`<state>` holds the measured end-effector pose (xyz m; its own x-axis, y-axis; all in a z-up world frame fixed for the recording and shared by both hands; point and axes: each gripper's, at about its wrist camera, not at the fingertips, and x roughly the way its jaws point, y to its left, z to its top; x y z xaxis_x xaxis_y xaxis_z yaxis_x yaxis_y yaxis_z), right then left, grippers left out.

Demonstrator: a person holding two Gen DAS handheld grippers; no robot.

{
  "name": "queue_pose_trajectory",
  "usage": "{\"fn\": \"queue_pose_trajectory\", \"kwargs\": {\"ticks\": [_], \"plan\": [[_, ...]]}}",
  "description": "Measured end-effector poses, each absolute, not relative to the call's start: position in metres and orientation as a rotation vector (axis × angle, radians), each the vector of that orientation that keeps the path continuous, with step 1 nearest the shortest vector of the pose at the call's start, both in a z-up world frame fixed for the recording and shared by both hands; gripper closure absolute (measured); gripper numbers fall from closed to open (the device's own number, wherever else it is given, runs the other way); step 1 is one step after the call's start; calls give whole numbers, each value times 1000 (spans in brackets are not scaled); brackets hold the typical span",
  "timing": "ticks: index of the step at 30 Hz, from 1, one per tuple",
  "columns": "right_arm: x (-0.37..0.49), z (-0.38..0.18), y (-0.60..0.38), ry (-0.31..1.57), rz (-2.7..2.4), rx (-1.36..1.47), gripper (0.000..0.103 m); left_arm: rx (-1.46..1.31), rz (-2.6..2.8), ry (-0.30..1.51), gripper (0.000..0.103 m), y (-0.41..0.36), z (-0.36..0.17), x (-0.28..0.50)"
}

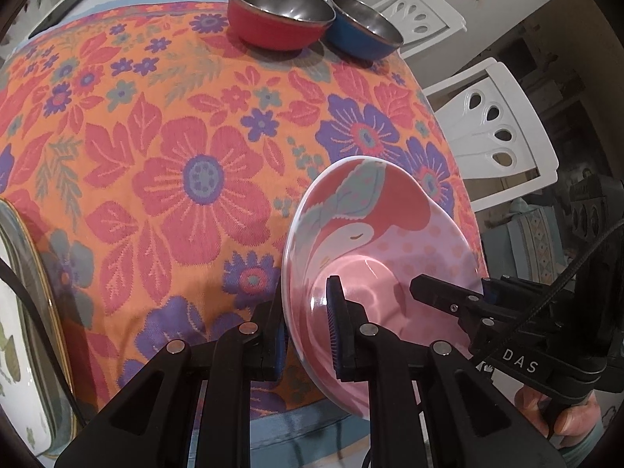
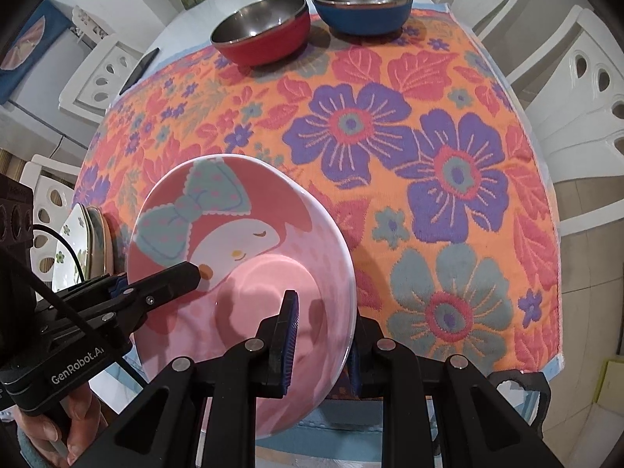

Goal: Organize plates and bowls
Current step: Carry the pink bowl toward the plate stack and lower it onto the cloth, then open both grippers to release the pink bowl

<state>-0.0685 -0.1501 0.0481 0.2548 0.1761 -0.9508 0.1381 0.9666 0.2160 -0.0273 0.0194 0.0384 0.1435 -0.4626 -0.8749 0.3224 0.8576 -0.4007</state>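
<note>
A pink cartoon bowl (image 1: pixel 362 241) is held in the air over the table's near edge by both grippers. My left gripper (image 1: pixel 308 335) is shut on its left rim, one finger inside and one outside. My right gripper (image 2: pixel 323 335) is shut on its right rim, also shown in the right wrist view (image 2: pixel 241 241). The right gripper's finger (image 1: pixel 444 296) reaches in from the right in the left wrist view. A red steel bowl (image 1: pixel 280 15) and a blue steel bowl (image 1: pixel 362 27) stand side by side at the far edge of the floral cloth (image 1: pixel 187 148).
A stack of plates (image 2: pixel 82 241) sits at the table's near left, with its top white plate in the left wrist view (image 1: pixel 19 335). White chairs (image 1: pixel 499 132) stand on the right side. A dark phone (image 1: pixel 58 11) lies at the far left.
</note>
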Motion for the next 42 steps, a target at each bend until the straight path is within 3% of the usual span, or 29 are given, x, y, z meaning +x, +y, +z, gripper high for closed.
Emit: {"fn": "queue_pose_trajectory", "kwargs": {"ticks": [14,42], "plan": [[-81,56,-157,1310,37,288,82,-85,-586,1309,88,22,44,-30],[-45,131,-159,1185,-85,209,82,-54,-553,1140,87,39,114,17]]}}
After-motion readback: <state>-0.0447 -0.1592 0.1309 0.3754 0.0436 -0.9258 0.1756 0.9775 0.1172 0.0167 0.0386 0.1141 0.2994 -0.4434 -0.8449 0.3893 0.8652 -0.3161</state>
